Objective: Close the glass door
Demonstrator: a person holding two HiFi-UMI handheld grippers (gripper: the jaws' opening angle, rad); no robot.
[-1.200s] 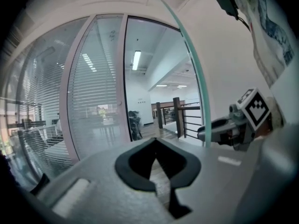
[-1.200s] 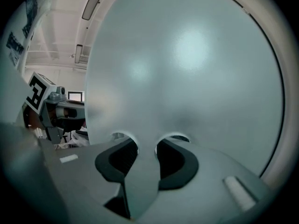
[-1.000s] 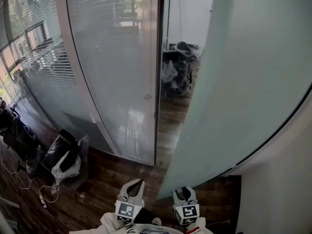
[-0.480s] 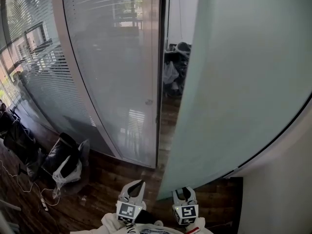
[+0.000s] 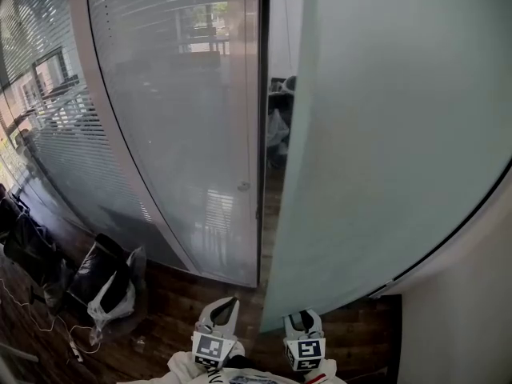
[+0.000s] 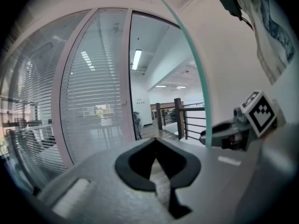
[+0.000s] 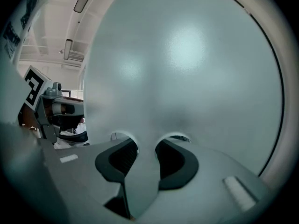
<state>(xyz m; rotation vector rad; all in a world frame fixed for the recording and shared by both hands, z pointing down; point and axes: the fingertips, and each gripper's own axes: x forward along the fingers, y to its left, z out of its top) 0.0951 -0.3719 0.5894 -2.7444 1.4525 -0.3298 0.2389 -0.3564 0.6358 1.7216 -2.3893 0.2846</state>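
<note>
Right tongs [image 5: 304,320] are pinching the free edge of the door [image 5: 384,134], with frosted glass filling the gap between their jaws. The door is standing ajar at the right, its edge near the frame [image 5: 262,134], and a narrow slot is showing between them. Left tongs [image 5: 218,310] are hovering just left of that edge, jaws pressed together on nothing. Past the frame, a glass wall [image 5: 176,118] with blinds is curving away left, and bags [image 5: 108,282] are lying on the wood floor [image 5: 184,302] at its foot.
</note>
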